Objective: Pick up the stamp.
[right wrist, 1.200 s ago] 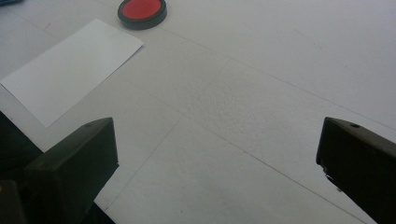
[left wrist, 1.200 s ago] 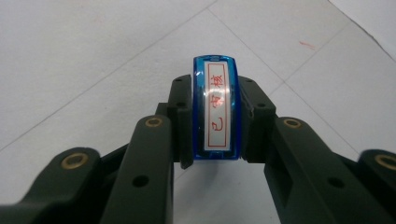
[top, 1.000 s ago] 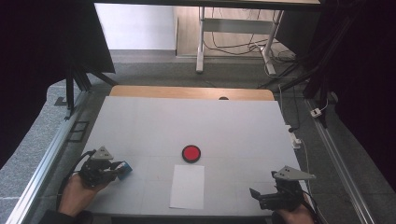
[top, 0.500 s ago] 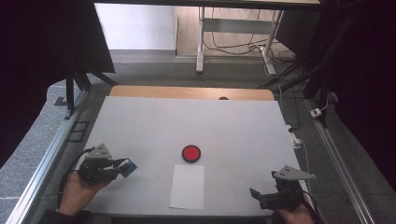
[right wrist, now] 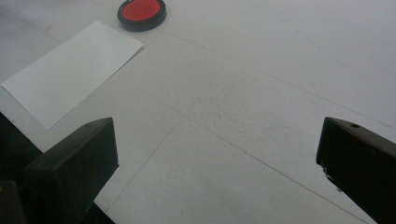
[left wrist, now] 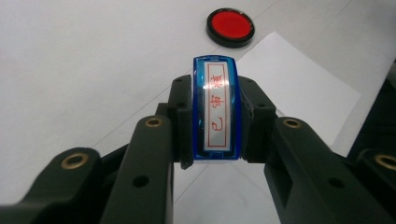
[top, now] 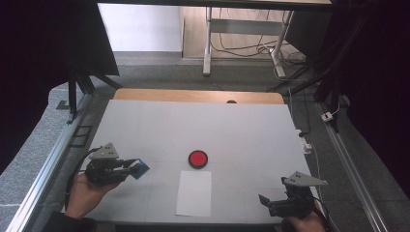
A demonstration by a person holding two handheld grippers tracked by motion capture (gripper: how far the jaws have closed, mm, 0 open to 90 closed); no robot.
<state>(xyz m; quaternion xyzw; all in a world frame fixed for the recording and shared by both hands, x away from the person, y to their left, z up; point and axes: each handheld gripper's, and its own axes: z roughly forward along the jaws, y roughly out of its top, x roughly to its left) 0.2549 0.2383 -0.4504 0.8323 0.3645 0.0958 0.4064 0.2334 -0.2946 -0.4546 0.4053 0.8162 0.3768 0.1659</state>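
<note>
We see the left gripper (top: 126,166) at the table's (top: 241,125) near-left, held by the person's left hand (top: 87,191). Its jaws are clamped on a blue stamp (left wrist: 217,109), one jaw on each long side. The stamp's face carries red characters in a red frame; glare across the clear cover makes the middle one hard to read. The stamp's lower part is hidden behind the jaws in the left gripper view. In the high view the stamp (top: 140,168) is a small blue block at the jaw tips, w/ no detail legible.

The right gripper (top: 270,205) sits at the near-right edge; the hand holding it is mostly cut off by the frame bottom. Its jaws stand wide apart w/ nothing between them, only bare table surface showing in the gap in the right gripper view.

A red ink pad (top: 198,158) in a black rim lies approx. mid-table. A white paper sheet (top: 194,193) lies just nearer the person, close to the pad but apart from it.

Vs. the frame 1.0 s ago: the left gripper and stamp have shifted toward the table's centre, i.e. closer to pad and sheet. Right gripper, pad and sheet are unchanged in position
</note>
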